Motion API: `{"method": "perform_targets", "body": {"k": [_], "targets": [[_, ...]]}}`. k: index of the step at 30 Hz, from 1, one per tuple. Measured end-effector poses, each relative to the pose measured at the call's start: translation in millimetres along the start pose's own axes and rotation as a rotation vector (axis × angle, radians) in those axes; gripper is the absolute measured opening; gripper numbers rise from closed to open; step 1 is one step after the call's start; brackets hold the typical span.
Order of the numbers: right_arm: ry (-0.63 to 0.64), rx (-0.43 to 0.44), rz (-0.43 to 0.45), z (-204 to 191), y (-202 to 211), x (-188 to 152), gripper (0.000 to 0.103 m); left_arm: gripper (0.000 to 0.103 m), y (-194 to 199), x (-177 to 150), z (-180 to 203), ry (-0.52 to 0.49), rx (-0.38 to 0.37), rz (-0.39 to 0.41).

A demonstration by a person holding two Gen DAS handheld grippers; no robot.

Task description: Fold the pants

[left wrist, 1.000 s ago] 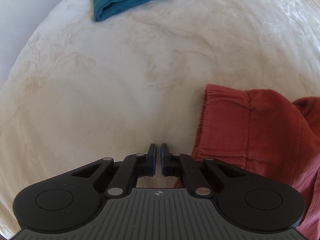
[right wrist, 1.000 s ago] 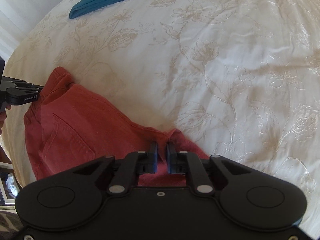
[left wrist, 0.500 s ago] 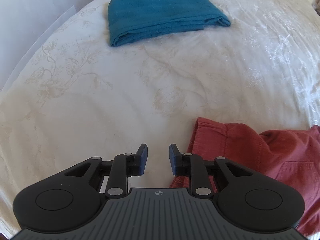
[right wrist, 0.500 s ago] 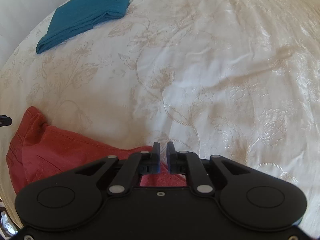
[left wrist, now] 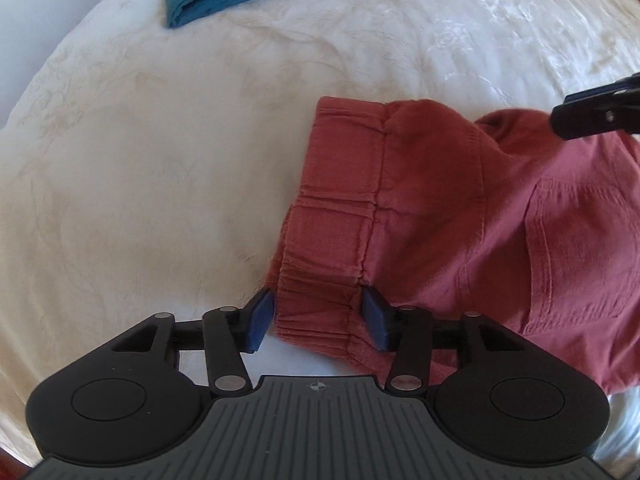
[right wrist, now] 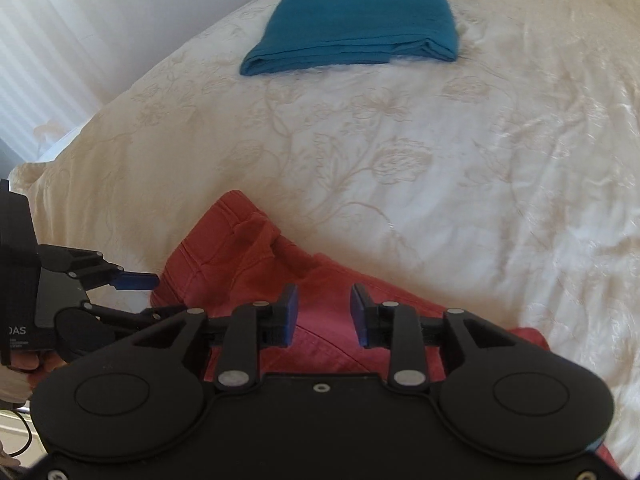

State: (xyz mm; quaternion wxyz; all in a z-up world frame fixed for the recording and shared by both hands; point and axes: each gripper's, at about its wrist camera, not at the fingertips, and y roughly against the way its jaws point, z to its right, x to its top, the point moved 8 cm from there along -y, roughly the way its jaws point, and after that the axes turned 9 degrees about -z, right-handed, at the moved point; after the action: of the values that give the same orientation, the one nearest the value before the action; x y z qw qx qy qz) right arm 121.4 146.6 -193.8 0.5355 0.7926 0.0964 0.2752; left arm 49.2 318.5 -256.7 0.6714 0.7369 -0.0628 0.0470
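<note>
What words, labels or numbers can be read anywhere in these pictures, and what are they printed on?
"OAS": white letters, cut off by the picture's left edge, on the black body of the left gripper, seen from the right wrist camera.
Below it, two lines of smaller white print: too small and blurred to read.
A small round crosshair mark, no letters, on the grey ribbed housing in the left wrist view.
No text shows on the red pants, the folded teal cloth or the bedspread.

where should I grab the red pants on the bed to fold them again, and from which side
Probably the elastic waistband of the red pants. It is a thick, gathered edge lying flat on the bedspread, exposed toward the bare side. Come from above at that edge, where the left hand-held gripper, jaws opening, already straddles the band's near corner.
</note>
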Motion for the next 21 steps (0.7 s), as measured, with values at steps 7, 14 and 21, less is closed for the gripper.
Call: {"method": "perform_targets", "body": {"k": [7,14,21], "targets": [[0.059,0.023,-0.07,-28.7,-52.4,32.7,0.054,0.051,0.2,6.1,-8.7,0.047,-0.065,0.022],[0.098,-0.001,-0.102,-43.2,-84.6,55.5,0.008,0.052,-3.9,-1.0,-13.9,0.095,-0.111,0.043],[0.036,-0.052,-0.034,-28.3,-71.1,62.4,0.046,0.052,13.8,-8.5,-31.5,0.148,-0.157,0.087]]}}
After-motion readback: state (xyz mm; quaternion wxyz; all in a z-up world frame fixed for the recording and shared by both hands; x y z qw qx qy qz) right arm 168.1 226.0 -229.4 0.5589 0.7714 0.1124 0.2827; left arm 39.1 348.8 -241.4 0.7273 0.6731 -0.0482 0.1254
